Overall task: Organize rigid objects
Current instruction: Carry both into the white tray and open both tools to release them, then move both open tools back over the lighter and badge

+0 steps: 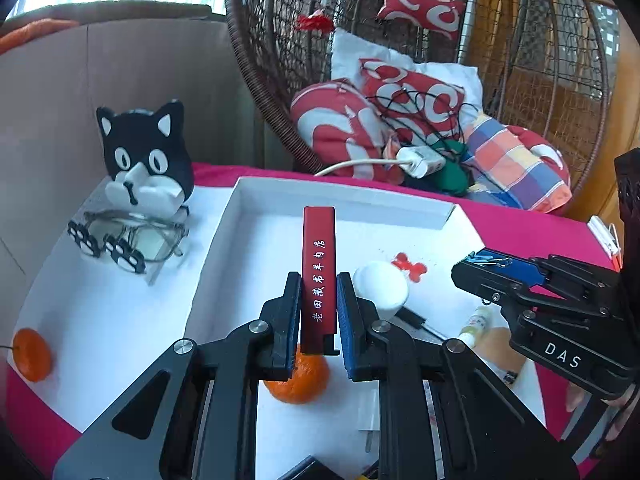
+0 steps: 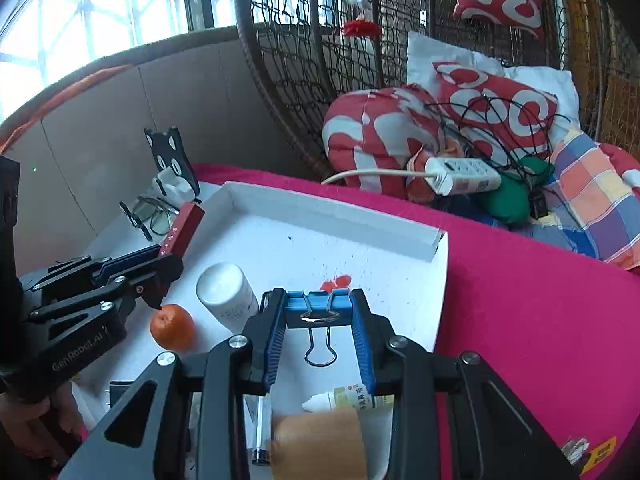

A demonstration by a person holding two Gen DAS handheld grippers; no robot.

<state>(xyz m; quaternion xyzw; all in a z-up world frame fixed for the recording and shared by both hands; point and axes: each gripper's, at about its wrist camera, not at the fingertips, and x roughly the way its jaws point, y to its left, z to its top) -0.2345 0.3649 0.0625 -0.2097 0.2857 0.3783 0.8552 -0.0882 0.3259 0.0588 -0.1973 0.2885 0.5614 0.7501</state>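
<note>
A long, flat red bar [image 1: 319, 276] with small white writing is pinched between the closed fingers of the left gripper [image 1: 319, 312] — over the white cardboard tray [image 1: 344, 192] and a round orange [image 1: 298, 380]. Further right, a blue metal binder clip [image 2: 318, 304] is squeezed across its width by the right gripper [image 2: 319, 320] — above the same tray.

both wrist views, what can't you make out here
- Red bar, left wrist view: its lower end is hidden by the left tool.
- Dropper bottle, right wrist view: label too small to read, part hidden by a finger of the right tool.
- Binder clip: the tool's fingers cover its ends.
- Glasses: partly behind the bar.
</note>
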